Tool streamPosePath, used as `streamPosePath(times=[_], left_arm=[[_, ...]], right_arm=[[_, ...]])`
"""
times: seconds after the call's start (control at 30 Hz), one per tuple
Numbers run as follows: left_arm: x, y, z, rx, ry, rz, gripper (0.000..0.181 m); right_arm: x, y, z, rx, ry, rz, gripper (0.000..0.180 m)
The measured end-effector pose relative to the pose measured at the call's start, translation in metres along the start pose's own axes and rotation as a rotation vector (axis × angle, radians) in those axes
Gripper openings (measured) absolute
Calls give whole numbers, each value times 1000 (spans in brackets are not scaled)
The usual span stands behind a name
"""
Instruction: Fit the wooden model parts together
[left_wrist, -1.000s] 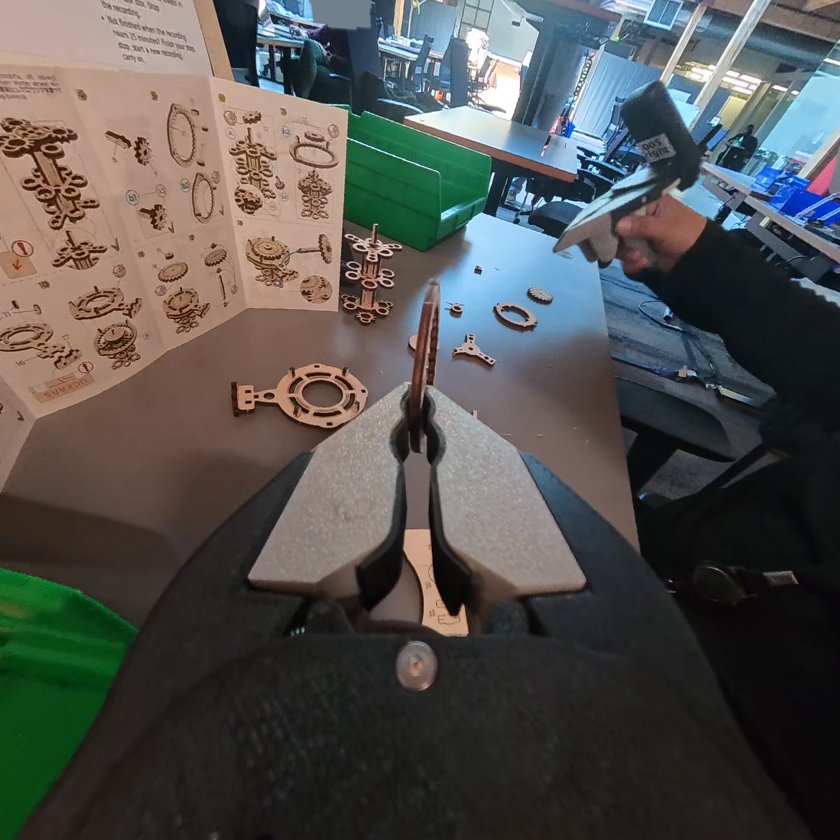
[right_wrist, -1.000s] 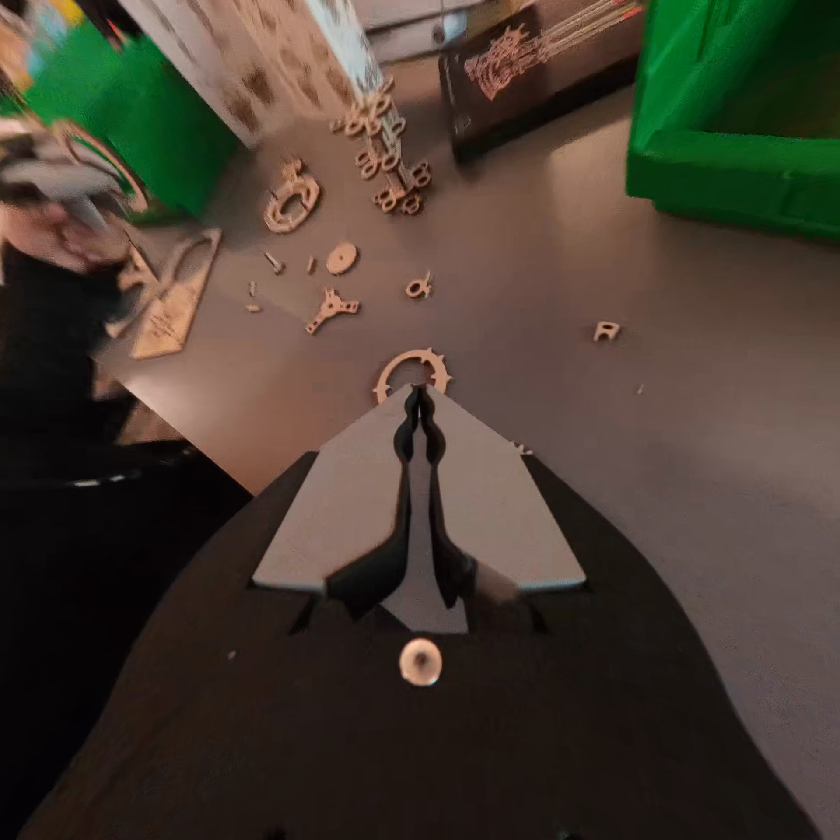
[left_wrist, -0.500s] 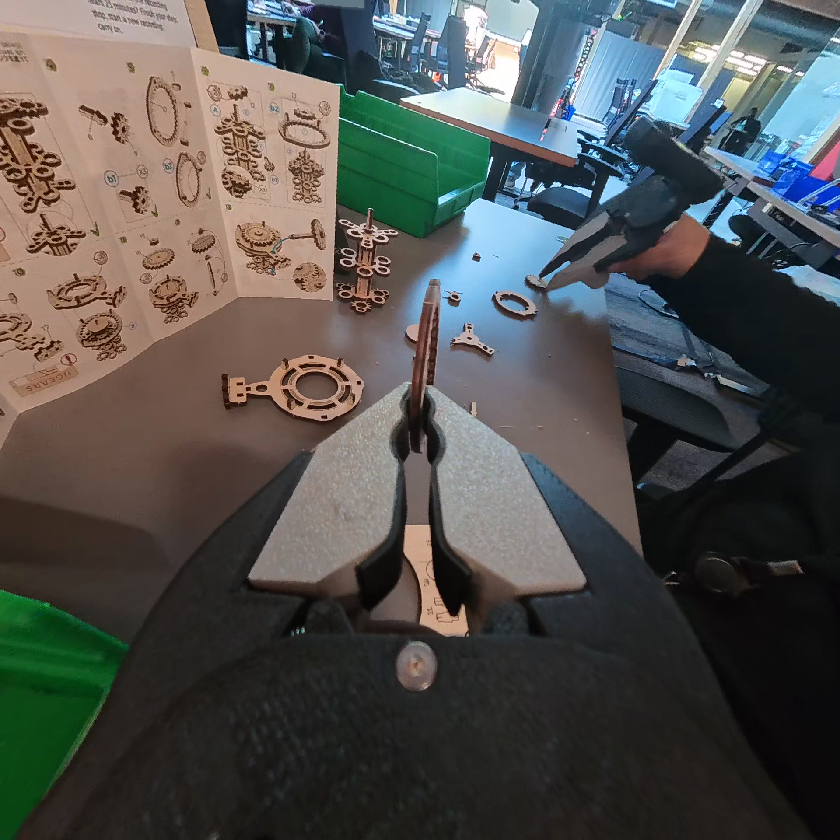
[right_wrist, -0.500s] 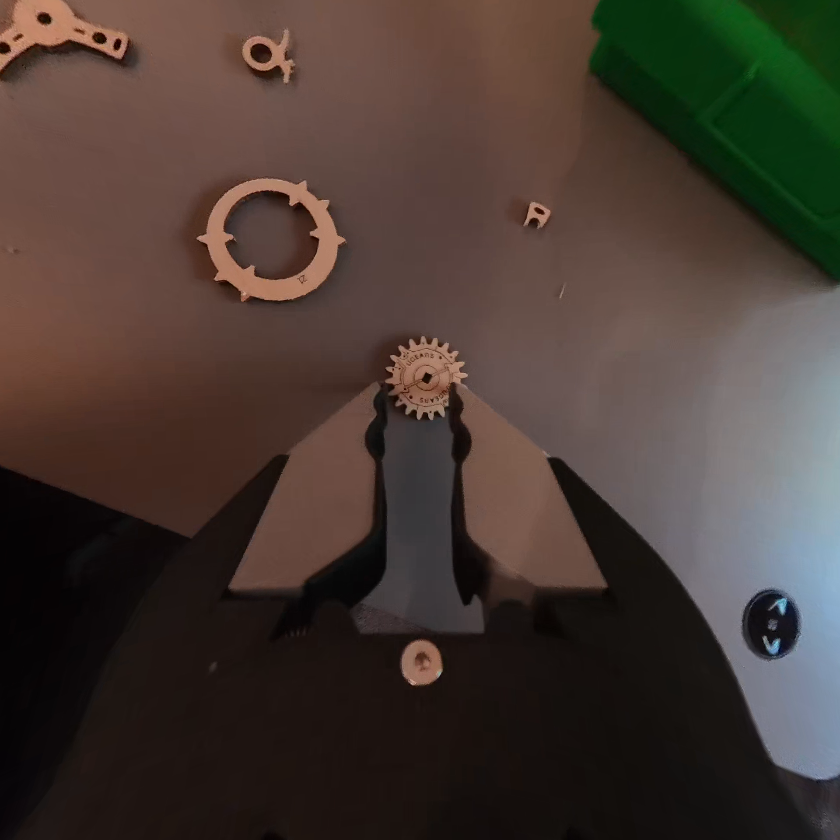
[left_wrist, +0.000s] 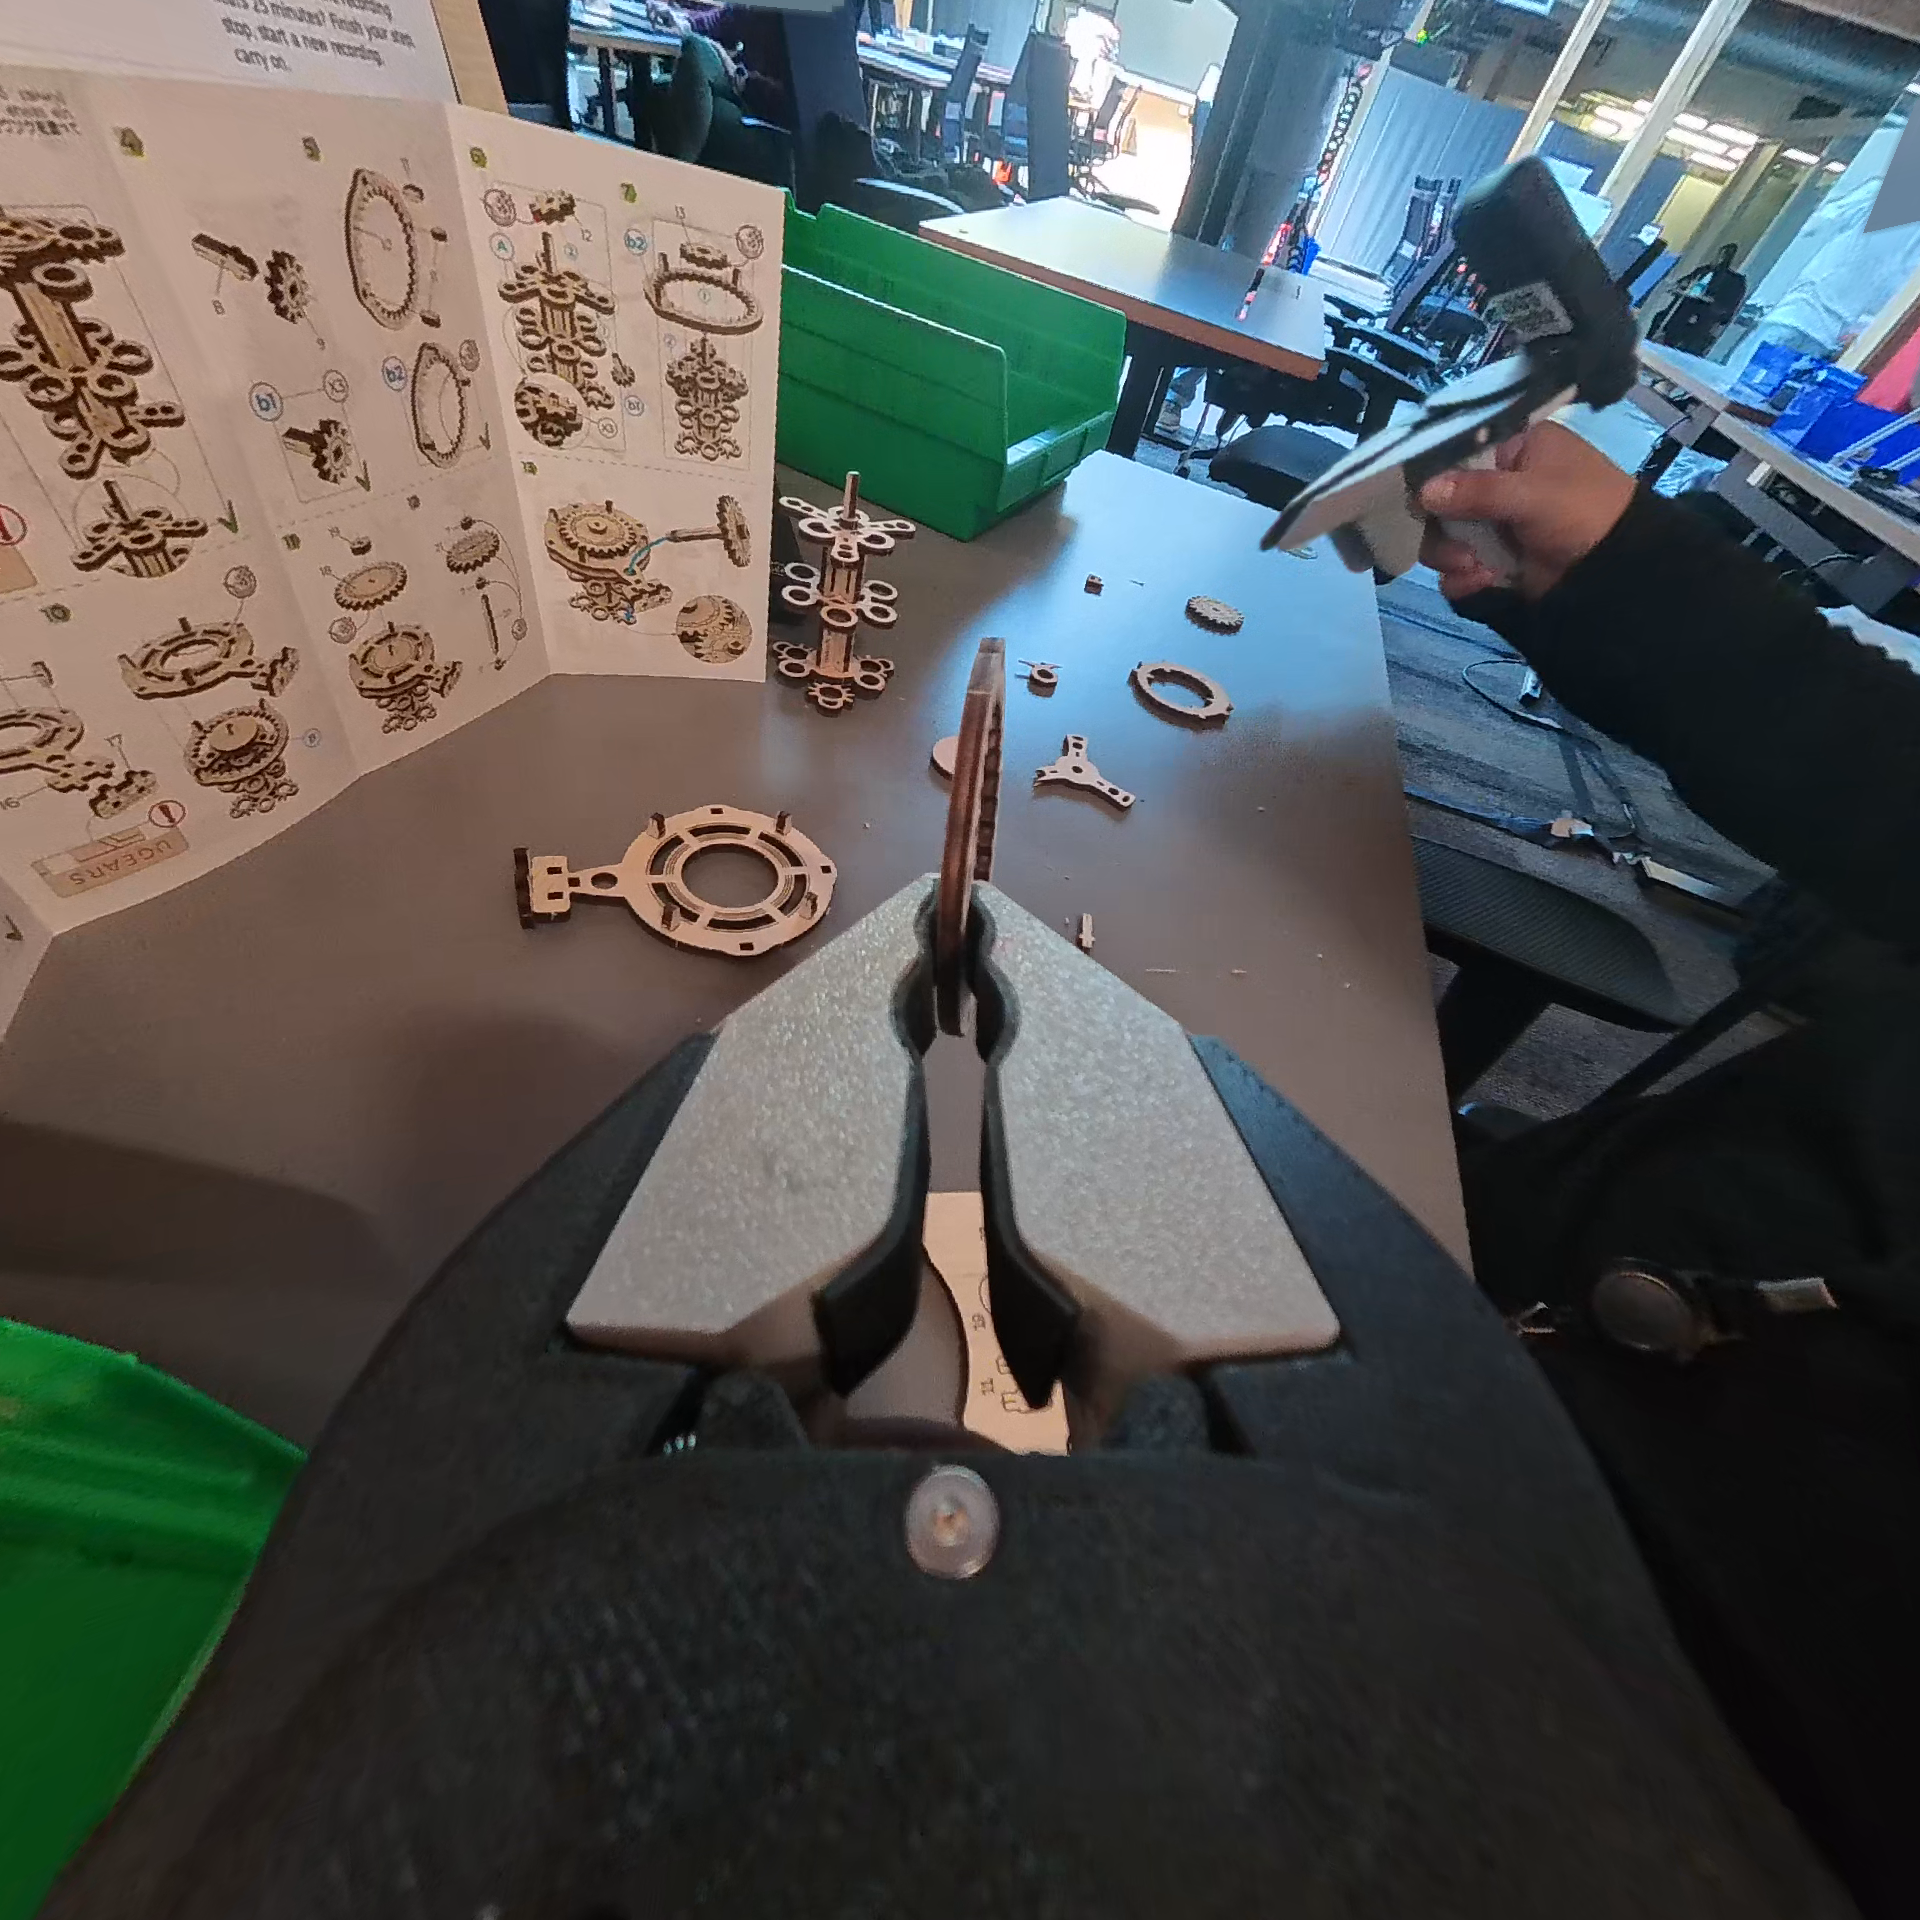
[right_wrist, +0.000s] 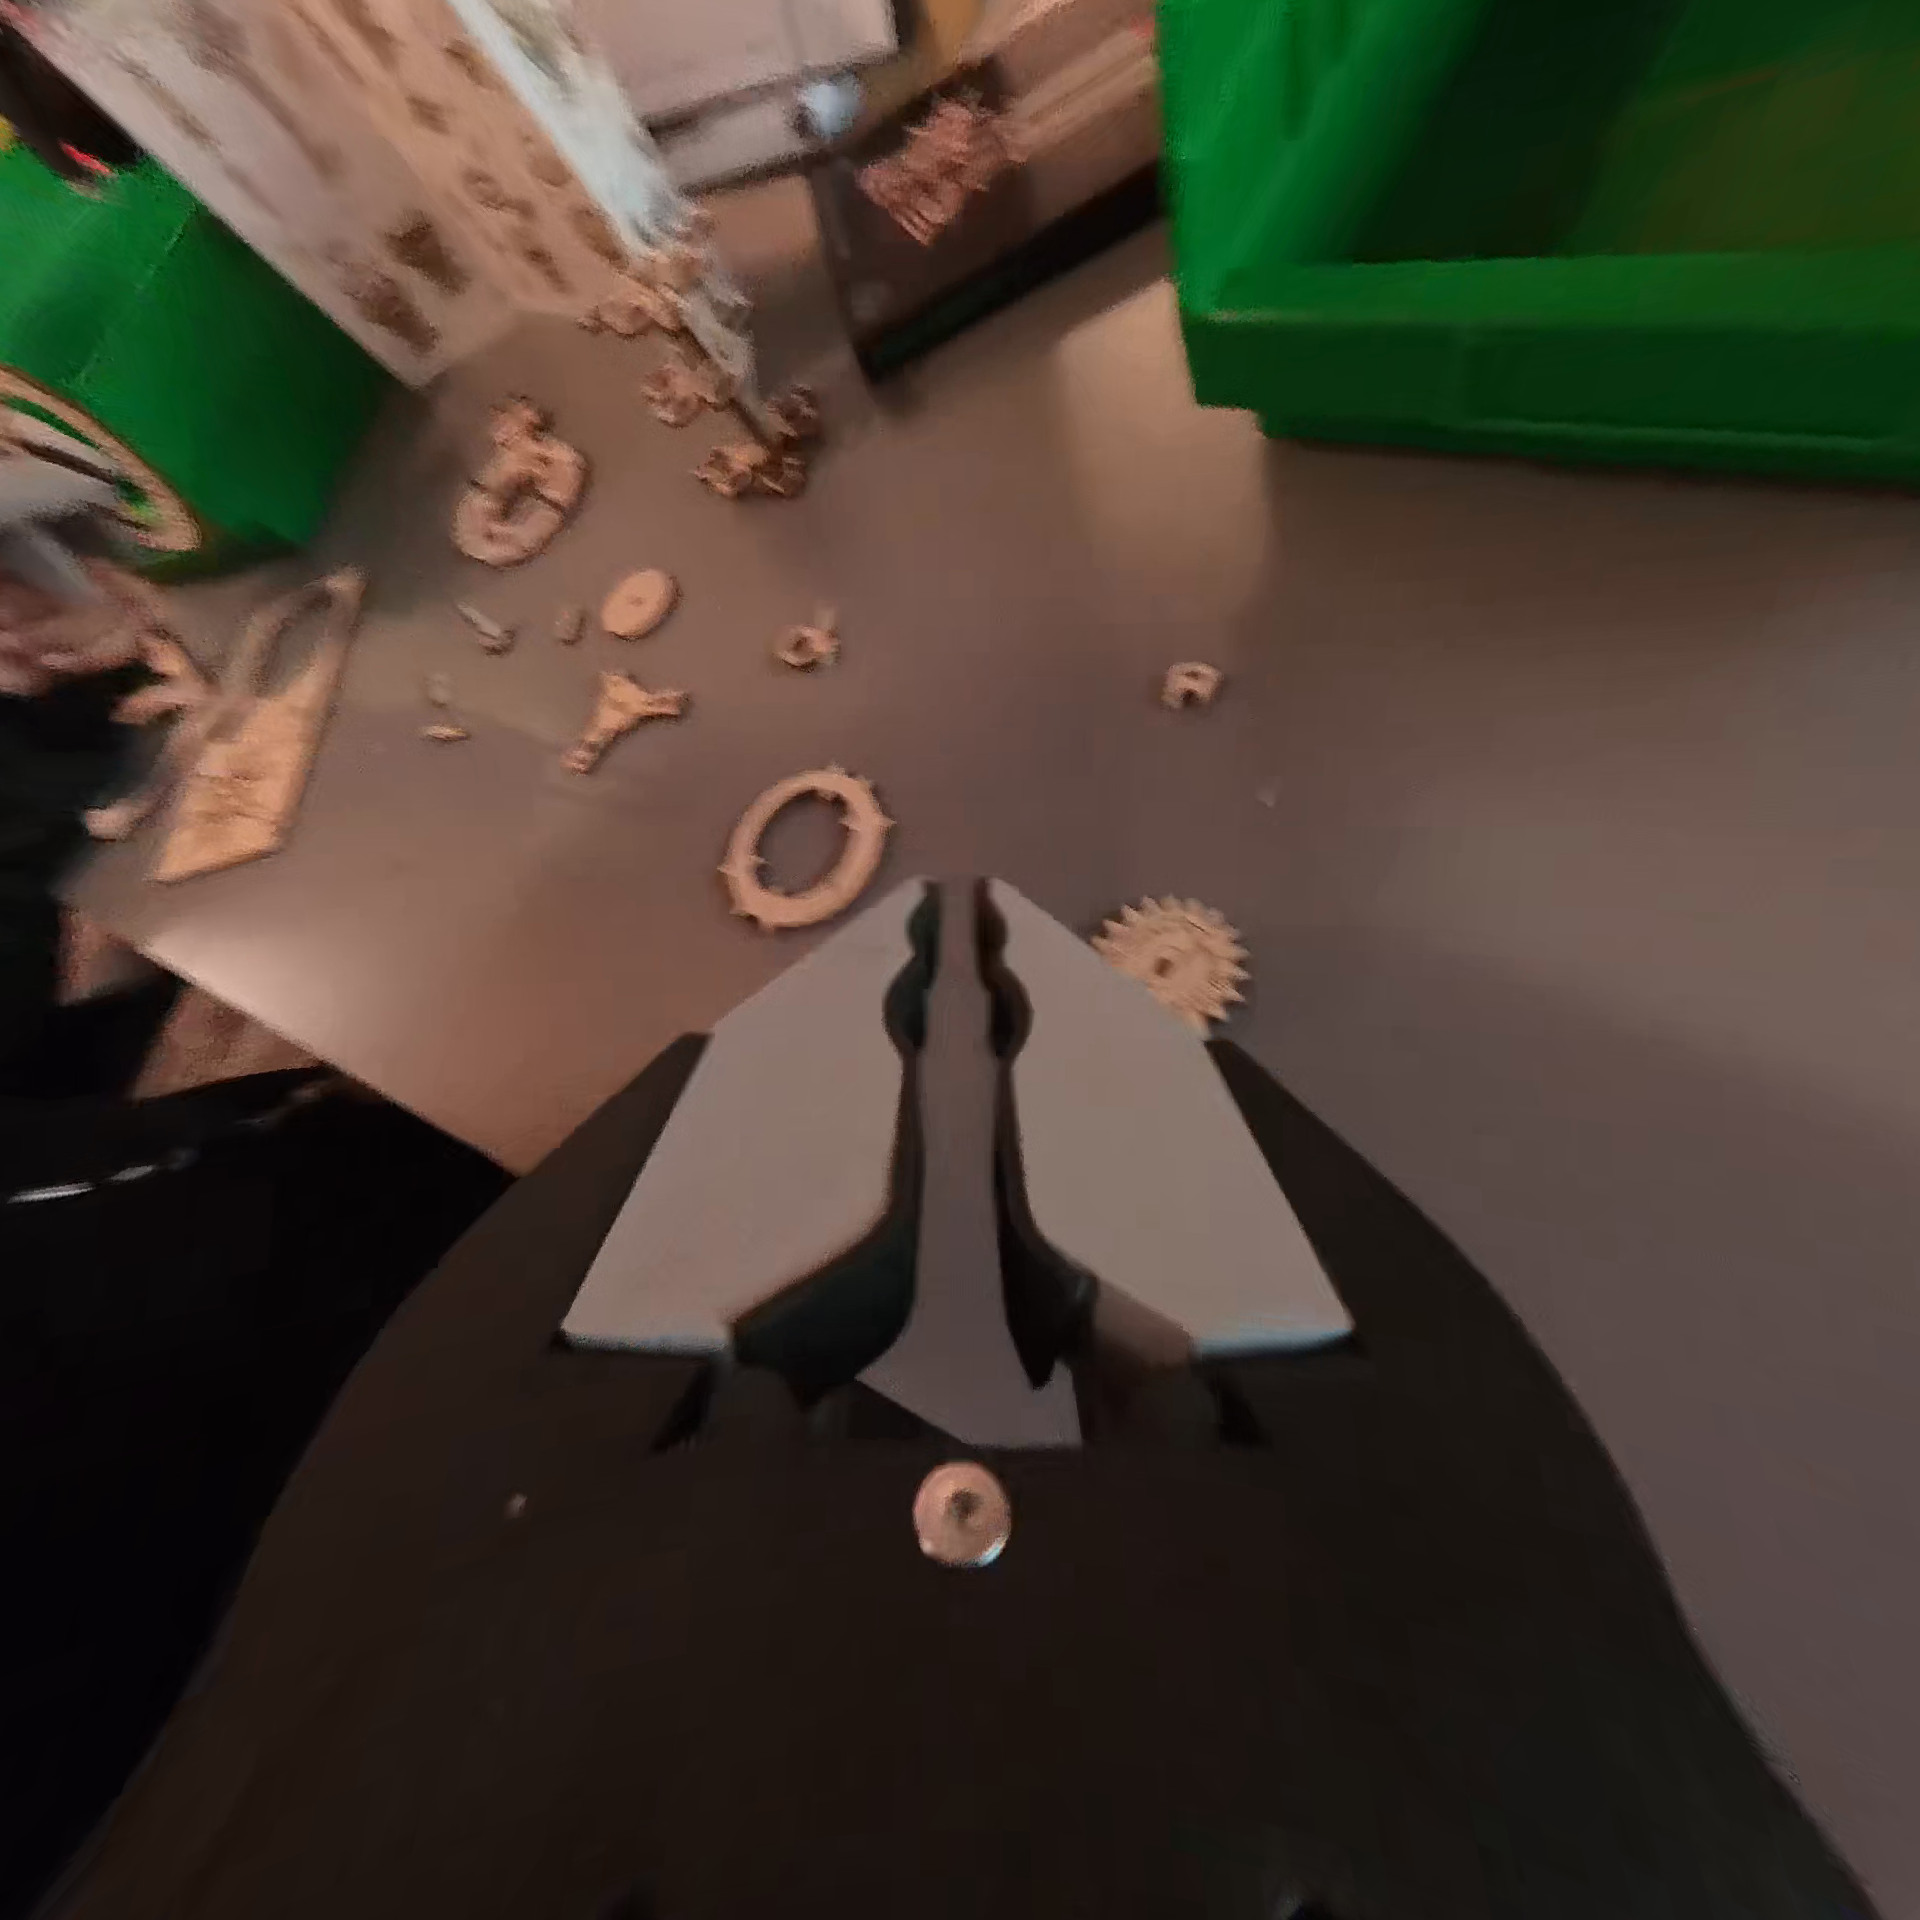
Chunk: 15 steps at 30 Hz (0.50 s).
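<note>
My left gripper (left_wrist: 958, 906) is shut on a wooden ring gear (left_wrist: 974, 790), held upright and edge-on above the table. A wooden base plate with a ring (left_wrist: 686, 878) lies to its left, and a stacked wooden tower (left_wrist: 840, 613) stands behind. My right gripper (right_wrist: 961, 888) is nearly shut and empty, with only a narrow slit between the tips. It hovers above the table and also shows at the upper right of the left wrist view (left_wrist: 1288, 530). A small gear (right_wrist: 1174, 956) lies just right of its fingers. A spiked ring (right_wrist: 808, 857) lies just left.
A folded instruction sheet (left_wrist: 384, 436) stands at the back left and a green bin (left_wrist: 935, 384) behind the tower. A three-arm piece (left_wrist: 1081, 771), a disc (left_wrist: 948, 753) and small bits lie scattered. The table edge (left_wrist: 1397, 831) runs along the right. The right wrist view is blurred. One gripper's finger ends stand about 40 cm off the other's.
The right gripper, open around the small gear on the table half a second ago, has lifted away with jaws nearly closed. The gear stays on the table. The left gripper holds steady.
</note>
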<state>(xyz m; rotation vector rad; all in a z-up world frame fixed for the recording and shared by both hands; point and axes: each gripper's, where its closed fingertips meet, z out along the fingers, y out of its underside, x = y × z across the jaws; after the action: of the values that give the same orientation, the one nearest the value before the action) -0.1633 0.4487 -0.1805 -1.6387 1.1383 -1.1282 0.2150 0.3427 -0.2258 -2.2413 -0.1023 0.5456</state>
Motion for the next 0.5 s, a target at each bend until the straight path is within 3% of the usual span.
streamPosePath(times=[0.1,0.27,0.33,0.4,0.47,0.5], left_arm=[[0,1,1,-4,1,-2,0],[2,4,4,-20,6,5,0],[2,5,5,-23,6,2,0],[2,5,4,-21,7,-1,0],[2,4,4,-18,7,0,0],[2,4,4,-18,7,0,0]], right_arm=[[17,16,4,-83,191,-112,42],[38,35,20,-212,392,-317,60],[36,33,27,-203,357,-335,49],[38,30,30,-190,349,-368,25],[37,29,30,-192,329,-367,19],[35,27,29,-186,312,-352,0]])
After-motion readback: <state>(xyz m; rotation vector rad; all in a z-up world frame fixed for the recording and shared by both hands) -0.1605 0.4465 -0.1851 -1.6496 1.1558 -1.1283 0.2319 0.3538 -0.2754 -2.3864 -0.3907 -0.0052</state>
